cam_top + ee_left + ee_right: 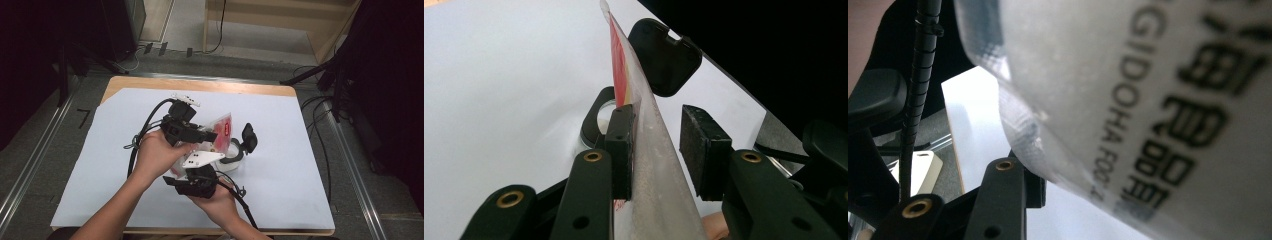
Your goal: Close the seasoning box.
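Both hands are meeting over the middle of the desk (280,200), which is lying under a pale sheet. Between them they are holding up a clear plastic pouch (220,131) with red print, lifted off the sheet and standing roughly on edge.

The left tongs (212,136) are reaching in from the left side in the high view, pointing toward the pouch. In the left gripper view the pouch (654,150) is running edge-on up between the two pads: the left pad (621,145) is lying against its film, while the right pad is standing a little apart from it, so these tongs are sitting half-open around the pouch rather than pinching it.

The right tongs (200,170) are coming up from below, under a grey plate (202,158), close to the lower edge of the pouch. In the right gripper view the pouch (1128,100) is hanging very near the lens, blurred, with dark lettering on it, and it is covering most of the jaws; whether these tongs are gripping it I cannot tell.

Just beyond the pouch, a black container (235,152) is resting on the sheet with its hinged lid (249,136) standing open. The left gripper view is showing the same lid (664,57) behind the pouch.
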